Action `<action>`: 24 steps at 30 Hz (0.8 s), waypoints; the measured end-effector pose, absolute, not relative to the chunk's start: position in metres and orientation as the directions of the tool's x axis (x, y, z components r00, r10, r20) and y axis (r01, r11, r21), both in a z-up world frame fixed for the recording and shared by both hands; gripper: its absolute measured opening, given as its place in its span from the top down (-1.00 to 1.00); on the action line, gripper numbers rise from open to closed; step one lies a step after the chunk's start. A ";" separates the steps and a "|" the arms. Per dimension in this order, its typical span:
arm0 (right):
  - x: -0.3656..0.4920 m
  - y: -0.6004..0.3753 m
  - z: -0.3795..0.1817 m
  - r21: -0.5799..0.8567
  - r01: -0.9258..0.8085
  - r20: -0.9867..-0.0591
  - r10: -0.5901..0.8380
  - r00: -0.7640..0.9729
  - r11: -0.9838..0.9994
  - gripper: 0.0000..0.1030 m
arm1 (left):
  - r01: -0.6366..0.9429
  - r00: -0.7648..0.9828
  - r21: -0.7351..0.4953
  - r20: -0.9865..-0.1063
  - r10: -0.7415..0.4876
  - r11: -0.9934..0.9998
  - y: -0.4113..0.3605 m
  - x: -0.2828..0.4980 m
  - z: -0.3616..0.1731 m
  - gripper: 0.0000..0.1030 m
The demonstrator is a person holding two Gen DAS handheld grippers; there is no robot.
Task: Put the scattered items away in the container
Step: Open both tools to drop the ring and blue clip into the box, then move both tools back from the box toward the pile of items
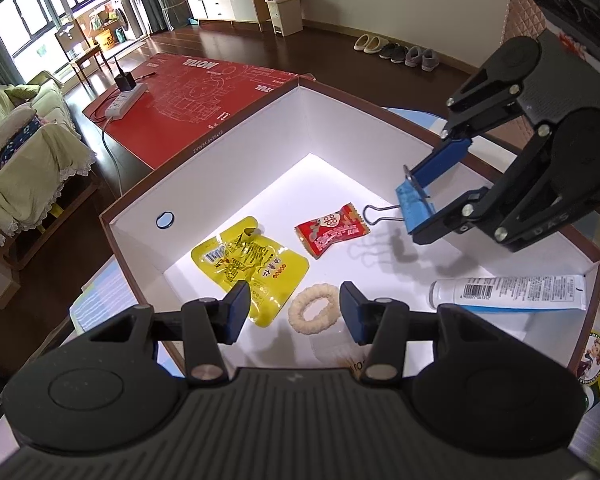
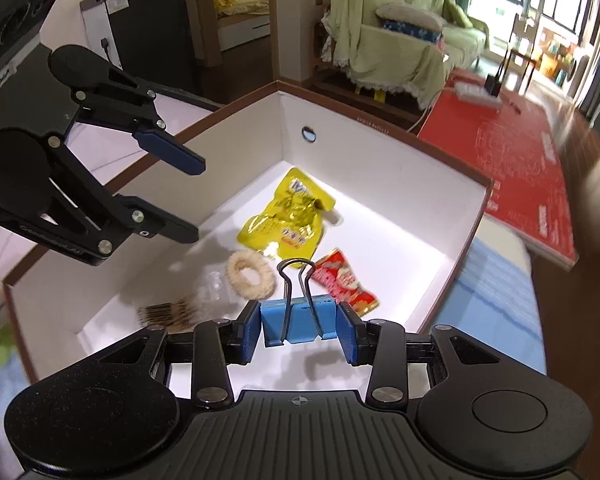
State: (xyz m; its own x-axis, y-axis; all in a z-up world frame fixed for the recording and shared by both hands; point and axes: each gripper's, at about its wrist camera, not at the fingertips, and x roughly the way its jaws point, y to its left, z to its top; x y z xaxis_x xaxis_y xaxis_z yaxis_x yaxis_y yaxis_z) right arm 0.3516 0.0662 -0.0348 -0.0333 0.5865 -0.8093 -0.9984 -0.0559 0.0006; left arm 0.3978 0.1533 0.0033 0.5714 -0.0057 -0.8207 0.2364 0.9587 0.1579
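My right tool (image 2: 298, 330) is clamped on the blue metal binder clip (image 2: 298, 320), held above the white-lined brown box (image 2: 452, 216). My left tool (image 1: 294, 314) hangs empty, fingers apart. Below lie a cream fuzzy ring (image 1: 314, 308), yellow foil pouch (image 1: 252, 266) and red snack packet (image 1: 331, 230).

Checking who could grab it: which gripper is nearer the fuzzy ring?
Left. The left gripper hovers open just above the fuzzy ring; the right gripper, holding the blue binder clip, is farther off.
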 end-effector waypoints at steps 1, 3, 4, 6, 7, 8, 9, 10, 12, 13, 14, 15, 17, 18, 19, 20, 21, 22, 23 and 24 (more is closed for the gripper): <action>0.350 0.067 -0.037 -0.015 -0.997 -0.808 0.588 -0.032 -0.074 0.22 | 0.235 0.571 0.157 -0.821 -0.005 0.959 0.154 0.399 0.003 0.11; 0.346 0.069 -0.040 -0.054 -0.995 -0.805 0.594 -0.004 -0.081 0.22 | 0.231 0.570 0.155 -0.821 -0.004 0.960 0.155 0.400 0.002 0.11; 0.345 0.070 -0.042 -0.065 -0.994 -0.805 0.593 0.003 -0.083 0.22 | 0.230 0.570 0.155 -0.821 -0.004 0.961 0.156 0.400 0.002 0.11; 0.344 0.069 -0.043 -0.064 -0.994 -0.807 0.591 -0.003 -0.092 0.22 | 0.228 0.570 0.155 -0.822 -0.003 0.961 0.156 0.400 0.001 0.11; 0.344 0.068 -0.043 -0.059 -0.994 -0.809 0.588 -0.007 -0.093 0.22 | 0.228 0.569 0.155 -0.822 -0.002 0.961 0.157 0.399 0.001 0.11; 0.345 0.067 -0.043 -0.054 -0.994 -0.811 0.585 -0.011 -0.093 0.22 | 0.227 0.568 0.154 -0.823 -0.002 0.962 0.157 0.399 0.001 0.11; 0.345 0.065 -0.043 -0.049 -0.994 -0.813 0.582 -0.015 -0.094 0.22 | 0.226 0.567 0.152 -0.824 -0.003 0.962 0.157 0.398 0.000 0.11; 0.345 0.064 -0.042 -0.043 -0.995 -0.815 0.580 -0.019 -0.093 0.20 | 0.225 0.566 0.150 -0.825 -0.003 0.963 0.156 0.398 0.000 0.11; 0.344 0.057 -0.039 -0.030 -0.997 -0.811 0.584 -0.021 -0.078 -0.39 | 0.222 0.563 0.147 -0.827 -0.004 0.964 0.156 0.396 0.000 0.11; 0.343 0.052 -0.035 -0.028 -0.997 -0.800 0.599 -0.020 -0.070 -0.77 | 0.220 0.560 0.145 -0.828 -0.004 0.965 0.155 0.396 0.000 0.11; 0.342 0.047 -0.033 -0.024 -0.998 -0.790 0.612 -0.020 -0.063 -0.76 | 0.219 0.557 0.142 -0.830 -0.004 0.965 0.153 0.395 -0.001 0.11; 0.341 0.045 -0.031 -0.014 -0.998 -0.793 0.608 -0.024 -0.058 -0.76 | 0.217 0.554 0.140 -0.833 -0.004 0.966 0.152 0.394 -0.001 0.11; 0.340 0.041 -0.028 0.008 -0.999 -0.799 0.601 -0.034 -0.046 -0.76 | 0.214 0.548 0.135 -0.837 -0.004 0.967 0.150 0.392 -0.001 0.11; 0.339 0.039 -0.027 0.018 -0.999 -0.802 0.597 -0.038 -0.040 -0.76 | 0.212 0.544 0.133 -0.839 -0.004 0.968 0.148 0.391 -0.002 0.11; 0.338 0.037 -0.026 0.030 -0.999 -0.804 0.594 -0.044 -0.034 -0.76 | 0.208 0.543 0.131 -0.840 -0.003 0.969 0.147 0.389 -0.001 0.10; 0.337 0.036 -0.025 0.041 -0.999 -0.806 0.590 -0.049 -0.027 -0.76 | 0.202 0.543 0.130 -0.840 -0.001 0.971 0.145 0.388 0.000 0.08; 0.336 0.034 -0.024 0.051 -0.998 -0.808 0.587 -0.054 -0.021 -0.76 | 0.197 0.543 0.129 -0.840 0.001 0.972 0.144 0.386 0.001 0.07; 0.335 0.033 -0.023 0.056 -0.998 -0.809 0.585 -0.054 -0.016 -0.76 | 0.191 0.543 0.128 -0.840 0.003 0.973 0.142 0.384 0.002 0.03; 0.333 0.032 -0.021 0.059 -0.998 -0.810 0.584 -0.053 -0.009 -0.76 | 0.185 0.543 0.126 -0.840 0.006 0.974 0.141 0.382 0.003 -0.02; 0.332 0.030 -0.020 0.062 -0.998 -0.811 0.583 -0.051 -0.002 -0.76 | 0.180 0.543 0.125 -0.840 0.008 0.976 0.139 0.381 0.004 -0.04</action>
